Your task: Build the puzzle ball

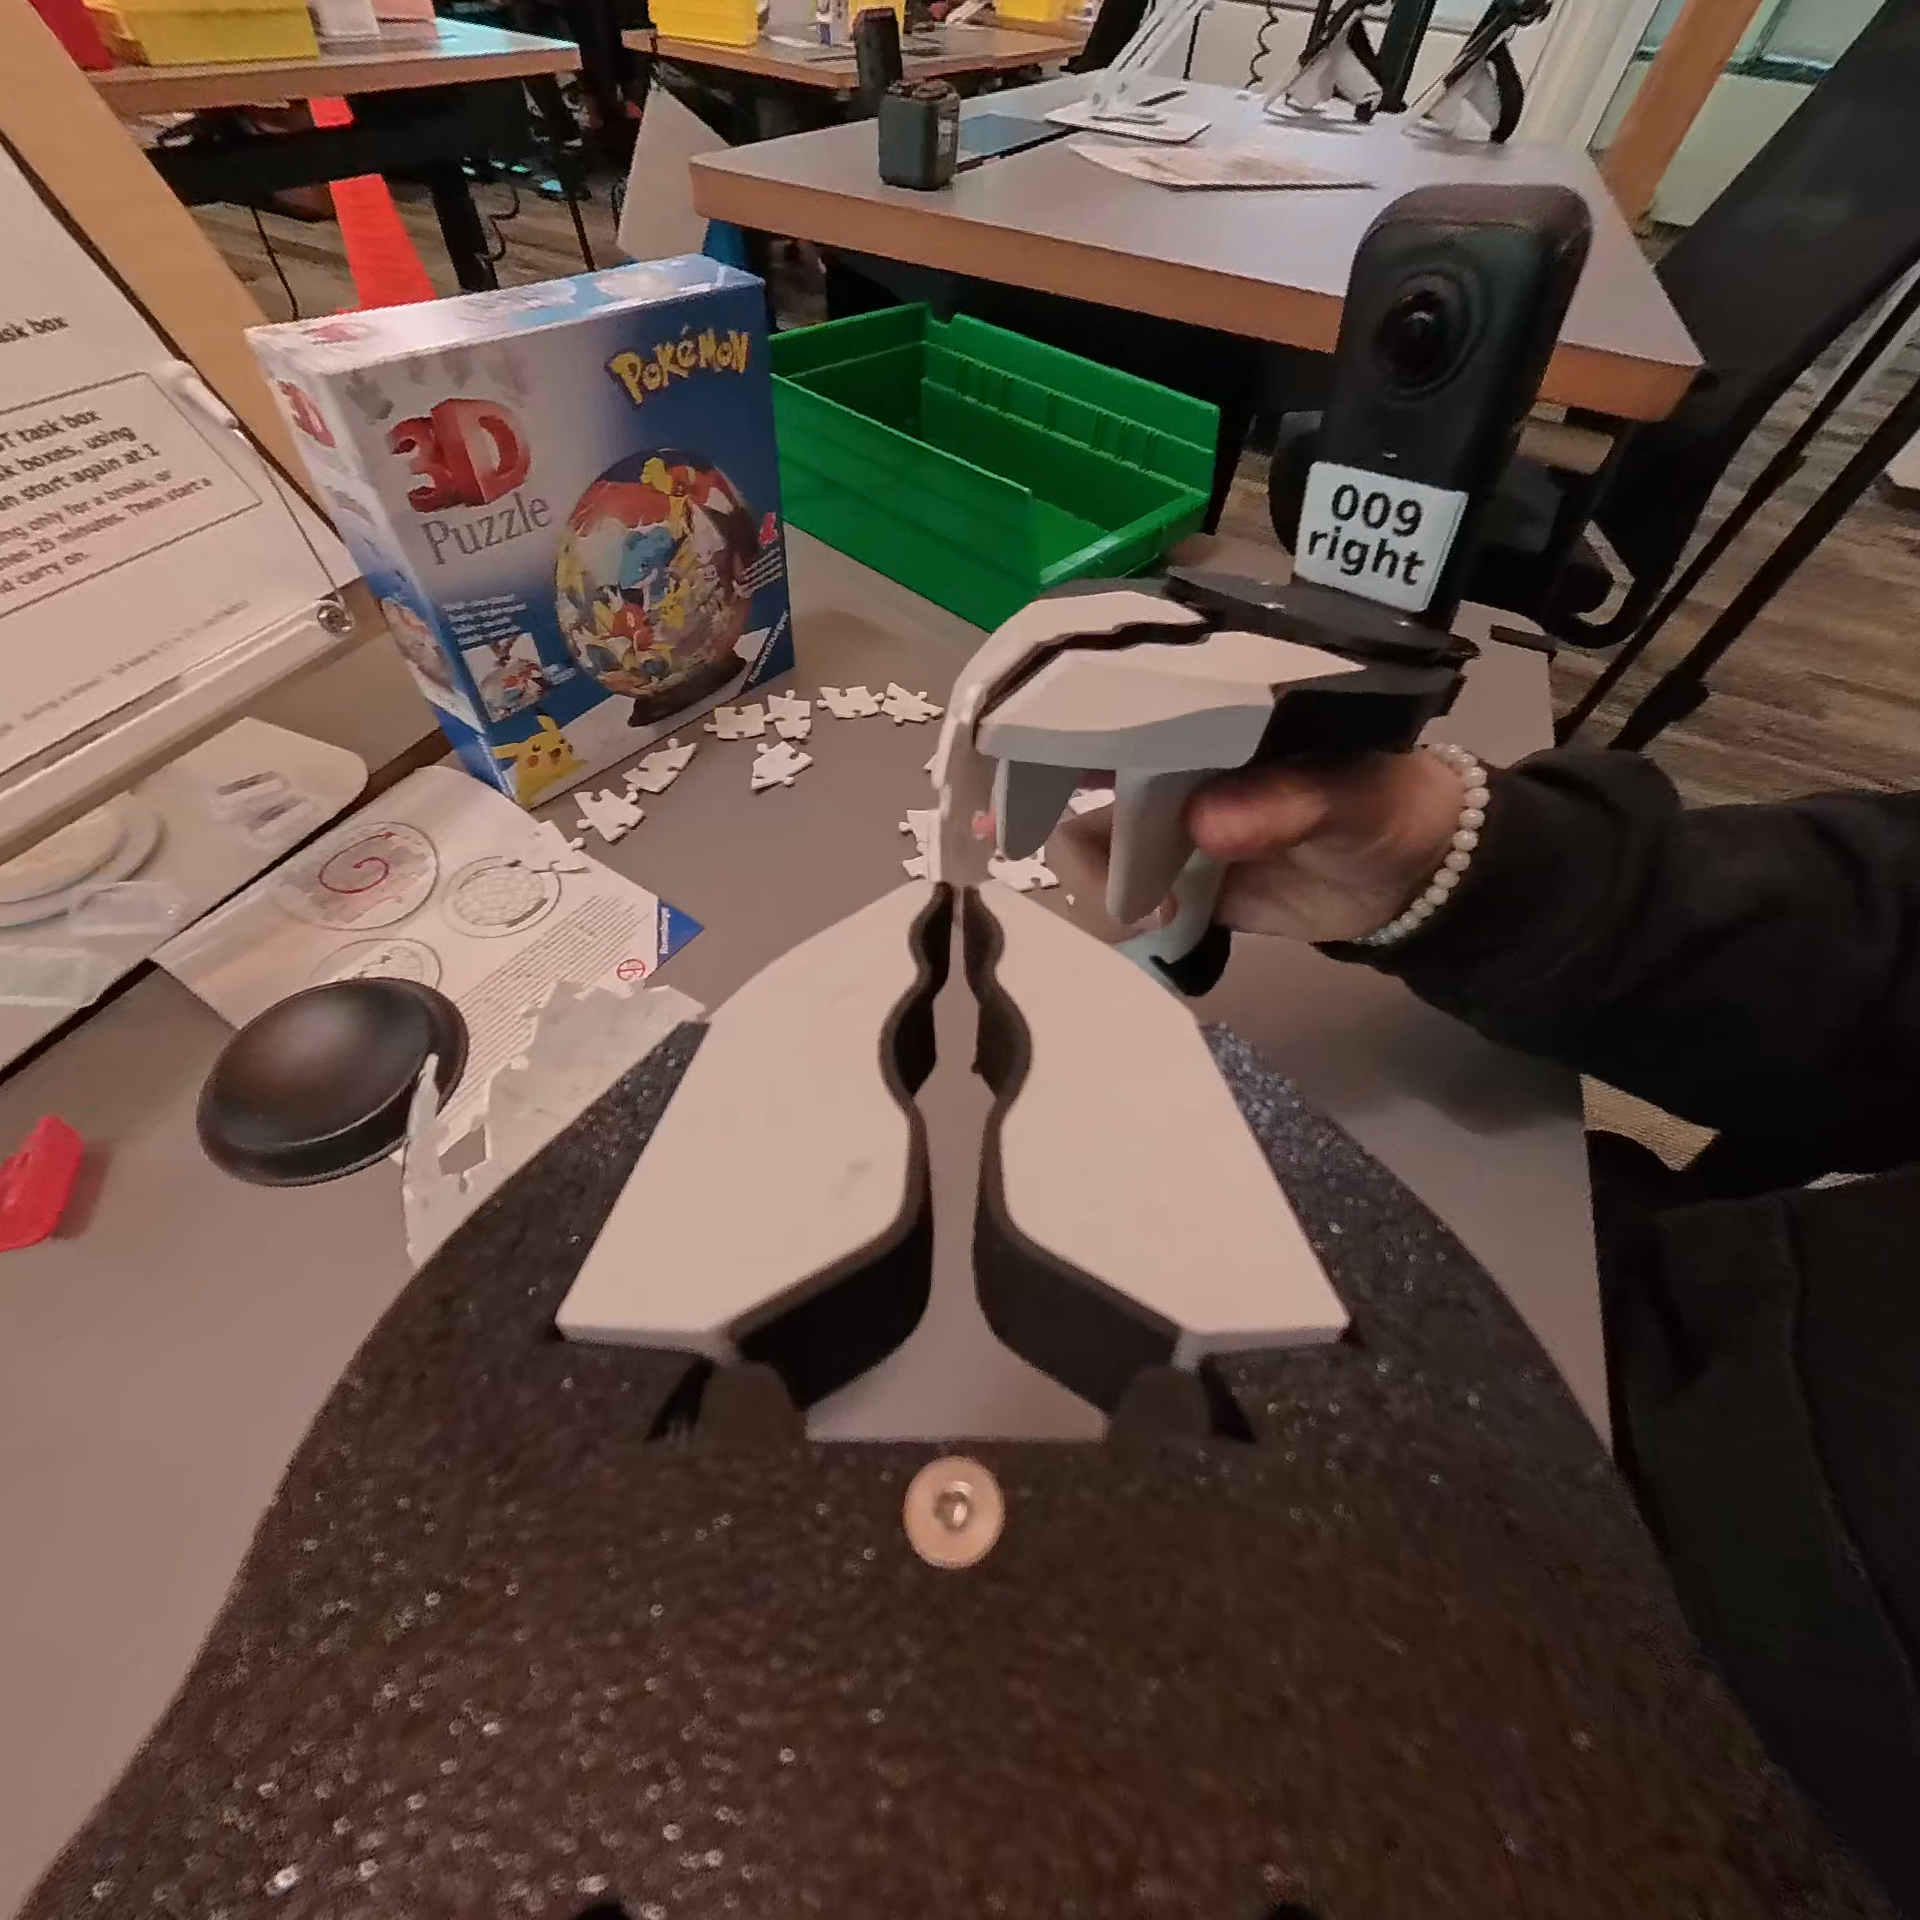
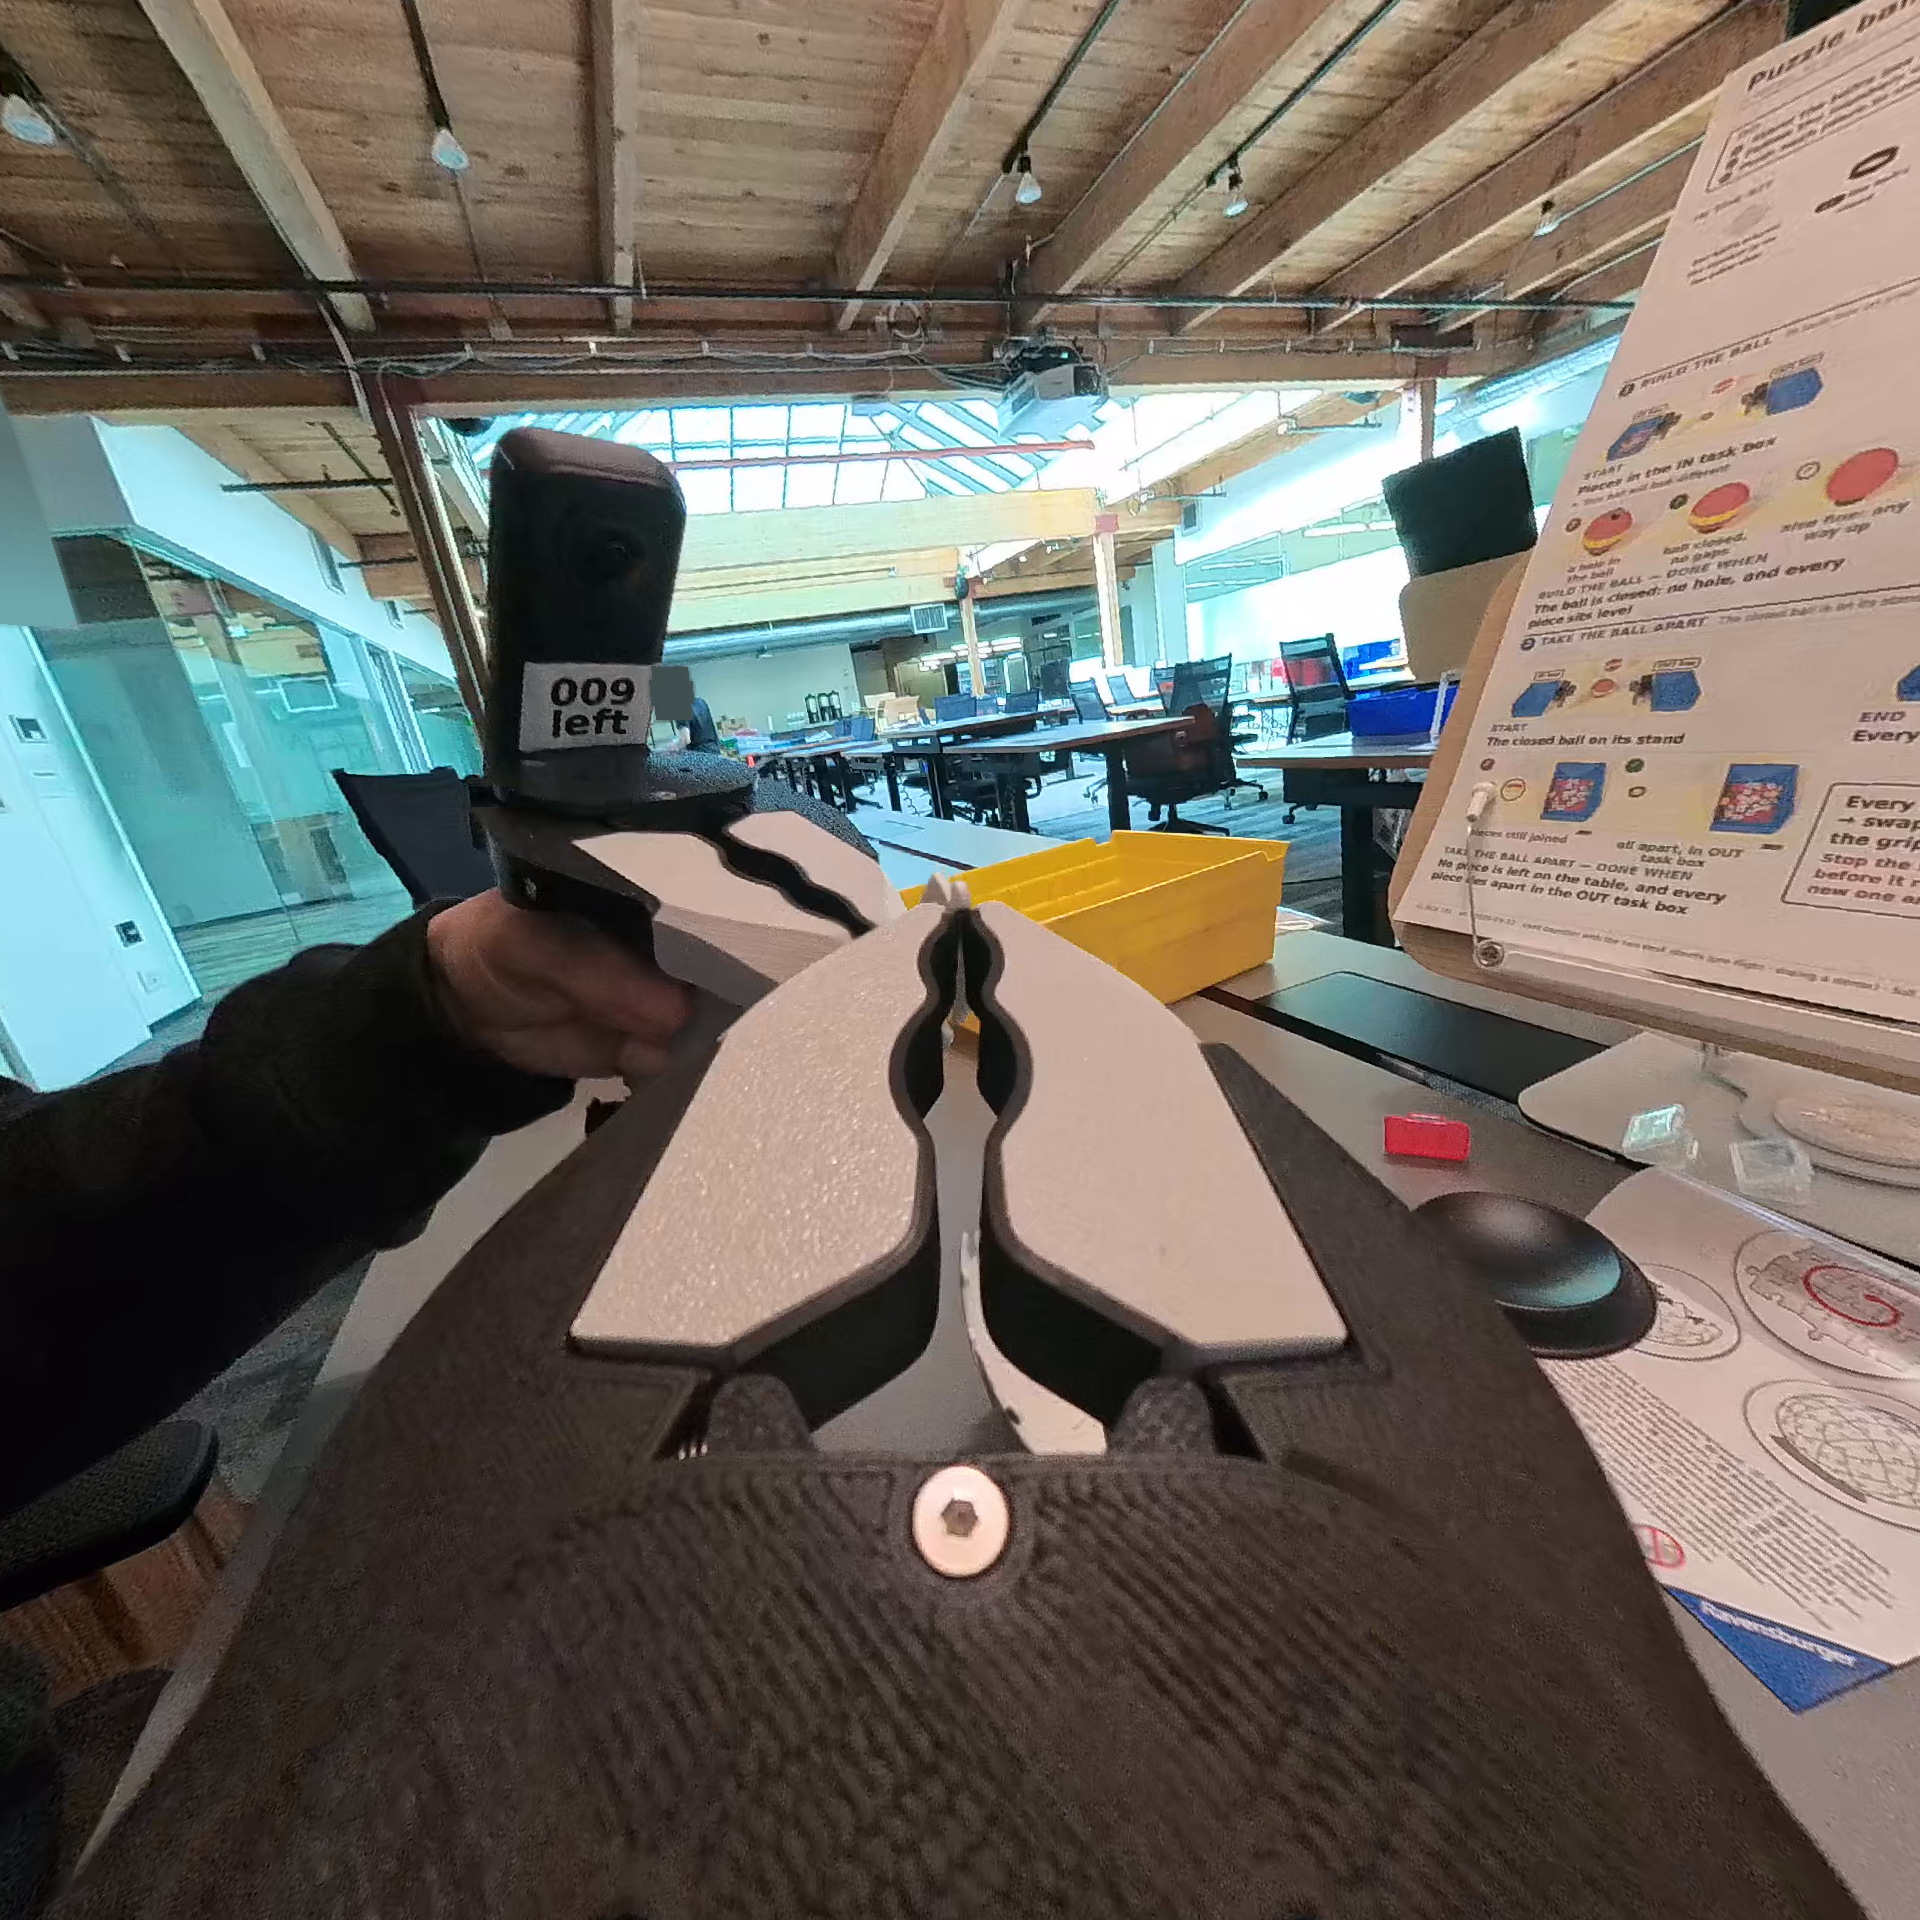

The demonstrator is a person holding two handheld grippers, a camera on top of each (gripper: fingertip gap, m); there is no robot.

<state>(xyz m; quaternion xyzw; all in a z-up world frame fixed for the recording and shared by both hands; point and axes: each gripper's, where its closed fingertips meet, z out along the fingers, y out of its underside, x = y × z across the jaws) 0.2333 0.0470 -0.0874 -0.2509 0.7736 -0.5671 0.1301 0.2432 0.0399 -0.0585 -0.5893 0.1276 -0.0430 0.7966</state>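
Observation:
In the left wrist view my left gripper (image 1: 957, 896) is shut, its tips pinching the lower edge of a curved white strip of joined puzzle pieces (image 1: 954, 800). My right gripper (image 1: 971, 831), held by a hand in a dark sleeve, comes in from the right and is shut on the same strip from above. In the right wrist view my right gripper (image 2: 957, 935) is shut with the white strip (image 2: 992, 1340) showing edge-on between its fingers. The left gripper (image 2: 894, 920) meets it at the tips. Loose white pieces (image 1: 769, 727) lie on the grey table.
A puzzle box (image 1: 540, 540) stands at the back left beside a green bin (image 1: 987, 457). A black dish stand (image 1: 322, 1081), an instruction sheet (image 1: 436, 914), another joined white section (image 1: 499, 1091) and a red item (image 1: 36, 1179) lie left. A yellow bin (image 2: 1122, 894) and an instruction board (image 2: 1704, 582) show in the right wrist view. The tips of both grippers are at nearly the same place.

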